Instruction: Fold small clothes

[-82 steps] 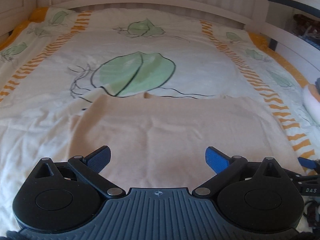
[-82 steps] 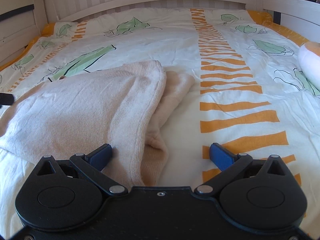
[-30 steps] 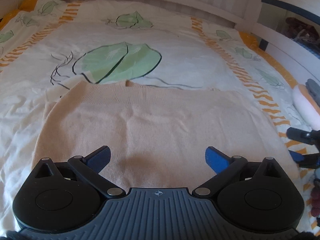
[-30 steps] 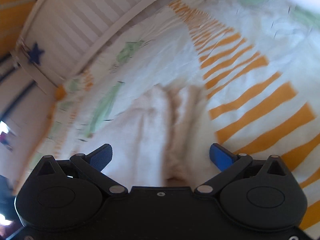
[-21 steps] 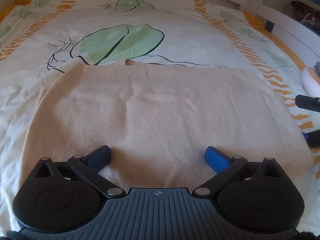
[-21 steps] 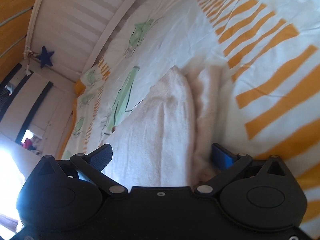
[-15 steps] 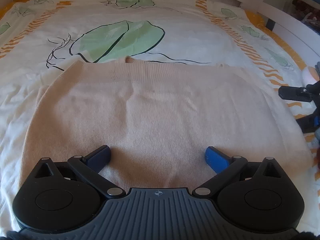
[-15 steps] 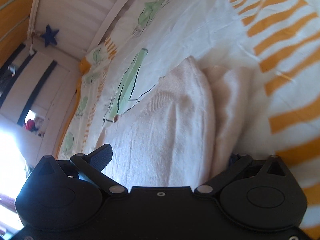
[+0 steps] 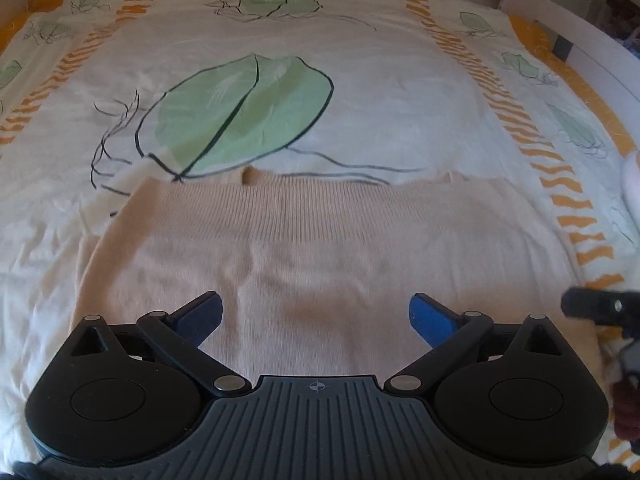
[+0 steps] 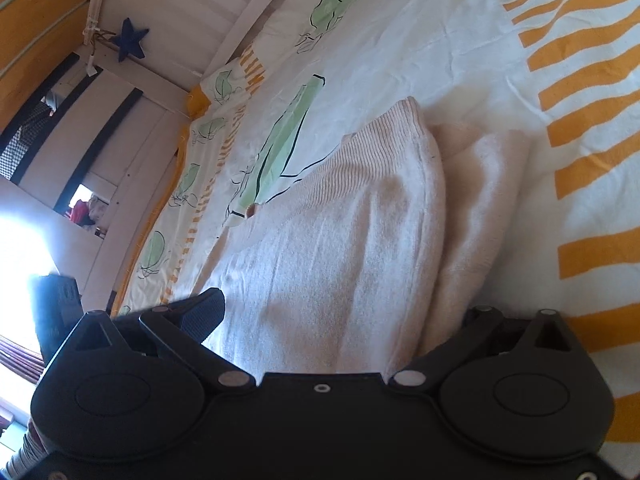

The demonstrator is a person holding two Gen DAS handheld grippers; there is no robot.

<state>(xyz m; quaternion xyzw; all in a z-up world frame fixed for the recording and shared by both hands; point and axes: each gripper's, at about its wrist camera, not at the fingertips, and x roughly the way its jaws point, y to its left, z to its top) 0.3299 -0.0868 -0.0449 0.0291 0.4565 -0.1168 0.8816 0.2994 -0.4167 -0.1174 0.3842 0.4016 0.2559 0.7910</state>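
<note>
Lying flat on a bedspread (image 9: 360, 92) printed with green leaves and orange stripes, a beige knitted sweater (image 9: 320, 248) sits just on the near side of the big green leaf print (image 9: 244, 108), its ribbed hem touching the leaf's lower outline. It looks partly folded: the body forms a neat rectangle, and in the right wrist view a second layer of the same knit (image 10: 480, 200) is tucked along its right edge (probably a sleeve turned in). By my judgement the side folds are done or nearly so, and the cross fold, bringing the near end toward the leaf print, is what remains.

The left gripper (image 9: 316, 312) hovers over the near part of the sweater, its blue-padded fingers (image 9: 430, 314) spread wide with nothing between them. The right gripper (image 10: 340, 320) is rolled onto its side at the sweater's right edge. One finger (image 10: 204, 312) lies above the cloth; the other is hidden under the tucked layer, so the tongs stand wide astride that edge, not yet closed.

Compared with the frames from a few seconds before, the left gripper has come closer to the sweater. The right gripper, upright then and clear of the cloth, has since tipped over and slid one finger beneath the edge.
</note>
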